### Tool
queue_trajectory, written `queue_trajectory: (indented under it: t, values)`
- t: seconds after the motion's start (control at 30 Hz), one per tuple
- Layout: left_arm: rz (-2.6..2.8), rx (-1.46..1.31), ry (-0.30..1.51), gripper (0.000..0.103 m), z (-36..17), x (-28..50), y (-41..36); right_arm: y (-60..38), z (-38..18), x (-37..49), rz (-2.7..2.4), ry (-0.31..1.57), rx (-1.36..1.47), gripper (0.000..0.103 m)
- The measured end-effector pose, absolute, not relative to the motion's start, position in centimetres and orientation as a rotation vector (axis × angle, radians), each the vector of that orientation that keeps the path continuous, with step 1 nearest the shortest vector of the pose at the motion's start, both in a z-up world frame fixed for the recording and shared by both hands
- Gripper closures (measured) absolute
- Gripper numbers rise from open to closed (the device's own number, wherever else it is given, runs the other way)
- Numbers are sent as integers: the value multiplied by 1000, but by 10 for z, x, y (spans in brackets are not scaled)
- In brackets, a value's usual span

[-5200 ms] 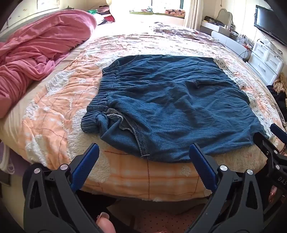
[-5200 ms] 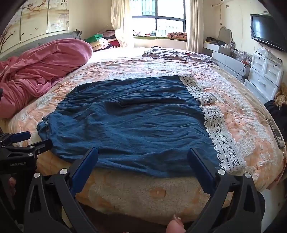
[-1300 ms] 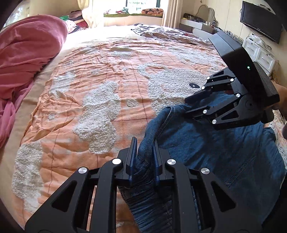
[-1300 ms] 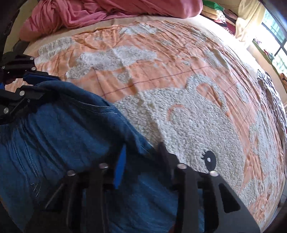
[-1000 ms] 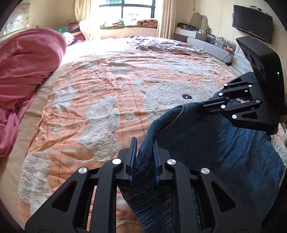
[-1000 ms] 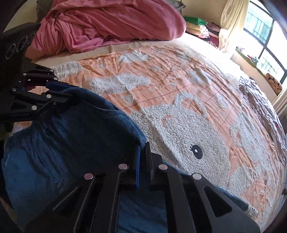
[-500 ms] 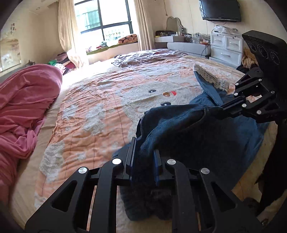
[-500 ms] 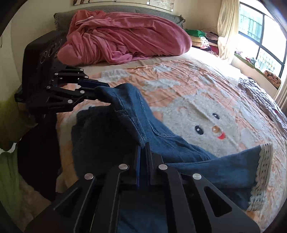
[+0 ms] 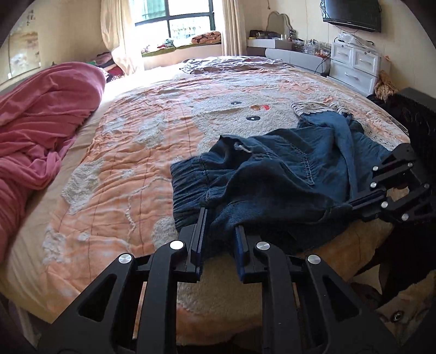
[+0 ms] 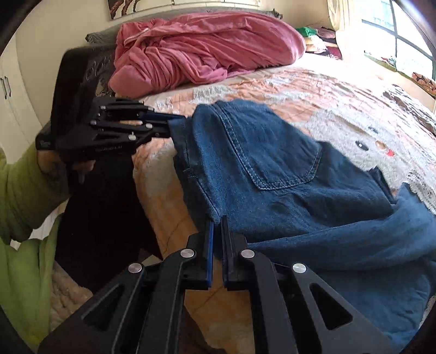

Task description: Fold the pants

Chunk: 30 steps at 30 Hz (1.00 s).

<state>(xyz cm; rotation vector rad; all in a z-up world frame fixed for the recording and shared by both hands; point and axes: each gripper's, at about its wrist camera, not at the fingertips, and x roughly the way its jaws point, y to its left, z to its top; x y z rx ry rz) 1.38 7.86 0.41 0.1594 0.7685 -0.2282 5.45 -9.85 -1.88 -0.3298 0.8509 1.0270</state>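
On the far left of the bed a heap of pink bedding [image 9: 41, 119] lies bunched against the wall side, well apart from the work. The orange quilt [image 9: 130, 152] with its fluffy white cartoon face spreads across the mattress, and near its front edge lie the blue denim pants [image 9: 275, 179], bunched and partly doubled over, the elastic waistband toward the left and the lace-trimmed hems [image 9: 313, 107] toward the right. The left gripper [image 9: 218, 231] has a fold of the waistband between its blue-lined fingers [image 9: 197, 237]; its jaws stand narrow and are easing apart, with the cloth between them. From the other side, the back pocket [image 10: 272, 152] faces up on the folded layer. A hand [image 10: 62, 163] in a green sleeve [image 10: 19, 190] holds that left tool. Farther right, the right gripper [image 10: 215, 226] is clamped tight on a thin corner of the denim at the bed's front edge. Beyond it stand white drawers [image 9: 354, 68] under a wall television [image 9: 351, 12].
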Motion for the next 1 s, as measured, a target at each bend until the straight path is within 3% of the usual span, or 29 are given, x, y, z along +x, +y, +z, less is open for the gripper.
queue_trajectory:
  t: [0.17, 0.33, 0.5, 0.6, 0.67, 0.77, 0.93, 1.0]
  values:
    - [-199, 155, 780, 76, 11, -3, 85, -93, -29, 50, 991, 860, -337, 99]
    - [-187, 85, 716, 69, 45, -17, 97, -95, -34, 42, 965, 827, -351, 99]
    - [-347, 0, 699, 69, 57, 21, 50, -98, -38, 46, 942, 837, -312, 98]
    - [-336, 29, 789, 71, 29, 48, 26, -105, -37, 43, 931, 836, -308, 95]
    - [-280, 44, 886, 78, 0, 55, 27, -111, -35, 43, 927, 858, -273, 92]
    - [-278, -16, 932, 77, -26, 43, 47, -130, -21, 41, 924, 857, -186, 91]
    - [-287, -14, 900, 77, -28, 31, 50, -138, 5, 61, 826, 778, -104, 70]
    - [-283, -8, 894, 77, -29, 32, 48, -130, -5, 75, 795, 830, -107, 68]
